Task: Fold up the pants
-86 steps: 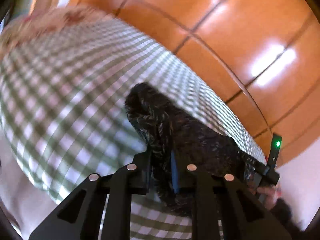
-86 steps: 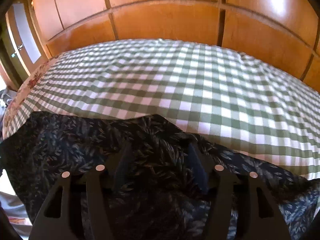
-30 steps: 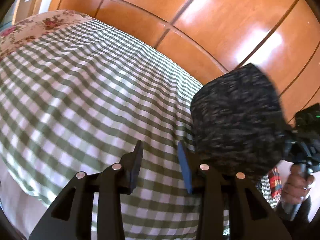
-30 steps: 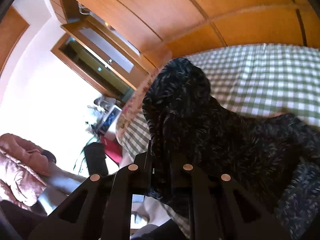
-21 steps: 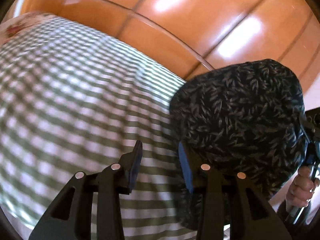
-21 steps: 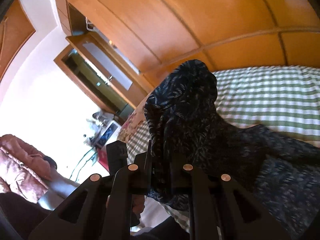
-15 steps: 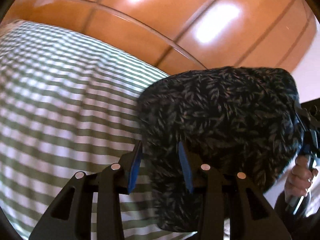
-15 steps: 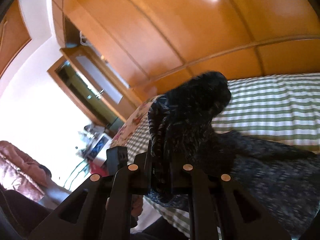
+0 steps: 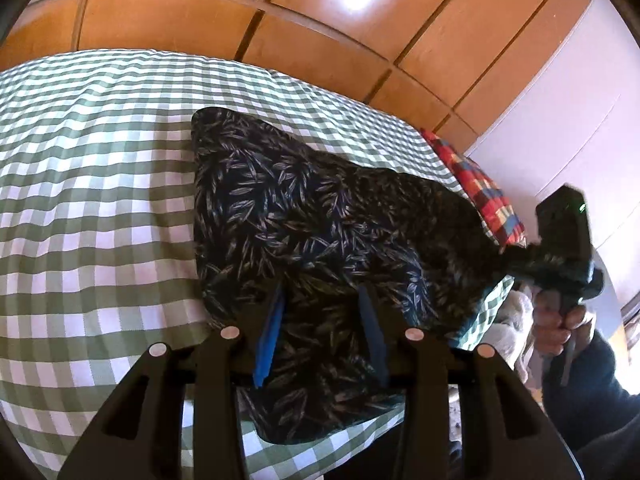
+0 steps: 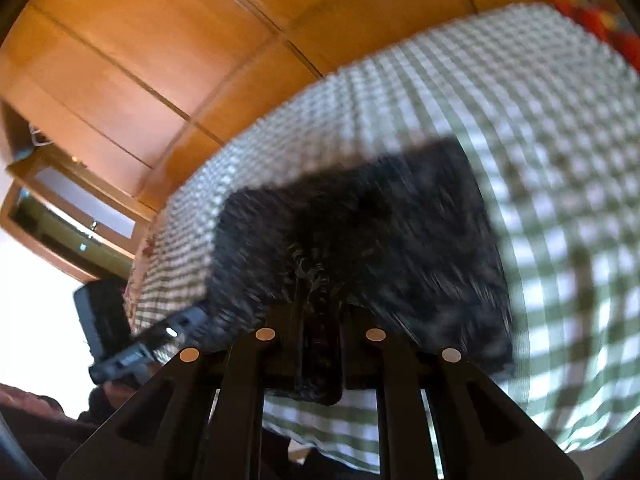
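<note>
Blue pads line our left tool (image 9: 320,332), whose jaws stand apart with the pants (image 9: 320,216) lying under and between them, nothing pinched as far as we can tell. Our right tool (image 10: 318,320) is clamped on a bunched edge of the pants (image 10: 360,248) at their near right corner, lifting it a little above the bed (image 9: 80,200). Beyond the tools, the dark leaf-print cloth spreads over the green checked cover, its far corner pointing toward the wooden wall (image 9: 320,40), with a red plaid pillow (image 9: 480,196) further right. We judge the main risk is an uneven fold: with only one corner held, the free side may drag or bunch as the right tool pulls, and layers could slide apart on the smooth cover. If the left tool closes where it hovers, it may catch several layers at once, or the cover beneath. The right view is blurred, so the exact grip there is unclear.
</note>
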A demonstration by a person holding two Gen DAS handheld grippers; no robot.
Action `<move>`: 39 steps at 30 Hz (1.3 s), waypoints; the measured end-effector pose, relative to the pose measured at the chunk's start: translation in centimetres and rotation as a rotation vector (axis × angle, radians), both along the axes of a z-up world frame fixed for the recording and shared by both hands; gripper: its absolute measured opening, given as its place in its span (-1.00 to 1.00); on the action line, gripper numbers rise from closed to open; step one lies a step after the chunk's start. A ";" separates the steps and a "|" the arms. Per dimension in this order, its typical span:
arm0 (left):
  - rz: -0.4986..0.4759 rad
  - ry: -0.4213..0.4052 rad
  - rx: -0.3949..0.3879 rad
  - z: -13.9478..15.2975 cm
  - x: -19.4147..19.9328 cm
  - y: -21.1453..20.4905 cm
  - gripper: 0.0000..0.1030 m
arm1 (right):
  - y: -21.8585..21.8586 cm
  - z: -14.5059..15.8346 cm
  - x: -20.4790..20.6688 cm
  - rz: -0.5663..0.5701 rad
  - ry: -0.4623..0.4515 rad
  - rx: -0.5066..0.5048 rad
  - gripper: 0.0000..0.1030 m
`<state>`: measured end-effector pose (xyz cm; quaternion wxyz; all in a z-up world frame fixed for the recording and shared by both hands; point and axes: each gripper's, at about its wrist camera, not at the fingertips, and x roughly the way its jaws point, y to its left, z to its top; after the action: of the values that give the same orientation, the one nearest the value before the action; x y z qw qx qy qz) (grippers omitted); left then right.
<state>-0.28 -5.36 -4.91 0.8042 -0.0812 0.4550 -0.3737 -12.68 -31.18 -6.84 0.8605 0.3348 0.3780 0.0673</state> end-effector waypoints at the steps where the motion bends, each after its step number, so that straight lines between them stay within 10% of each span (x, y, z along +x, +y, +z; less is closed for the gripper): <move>1: 0.001 0.002 0.001 0.1 -0.1 0.1 -0.25 | -0.3 -0.5 -0.1 -0.001 -0.005 0.025 -0.70; 3: -0.001 -0.002 0.010 0.2 -0.4 0.1 -0.25 | -0.8 -0.7 -0.4 -0.025 -0.023 0.056 -0.08; 5: -0.003 -0.009 0.018 0.3 -0.4 0.0 -0.25 | -1.7 -0.7 0.0 -0.040 -0.062 0.104 0.05; 12: -0.001 -0.033 0.039 0.3 -0.2 -0.5 -0.24 | -3.0 -1.2 3.4 -0.051 -0.042 0.151 0.05; 15: -0.012 -0.062 0.039 0.8 -0.7 -0.5 -0.23 | -2.2 -1.1 4.4 -0.049 -0.029 0.099 -0.66; 18: -0.047 -0.087 0.046 1.1 -1.2 -0.8 -0.23 | -1.5 0.5 3.9 -0.044 -0.069 0.040 -0.78; 26: -0.166 -0.090 0.030 1.5 -2.1 -2.7 -0.23 | -0.8 5.5 3.6 -0.026 -0.140 -0.144 -0.80; 37: -0.251 -0.040 0.041 0.5 -1.7 -5.8 -0.22 | -4.0 0.2 4.7 -0.094 0.026 -0.177 -0.77; 39: -0.247 -0.038 0.034 0.8 -1.5 -5.8 -0.22 | -4.7 0.0 4.0 -0.117 0.021 -0.125 -0.50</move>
<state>-1.77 -11.13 -4.16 0.7620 -0.0037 0.4523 -0.4634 -8.69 -35.86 -6.80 0.8783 0.3026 0.3701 -0.0102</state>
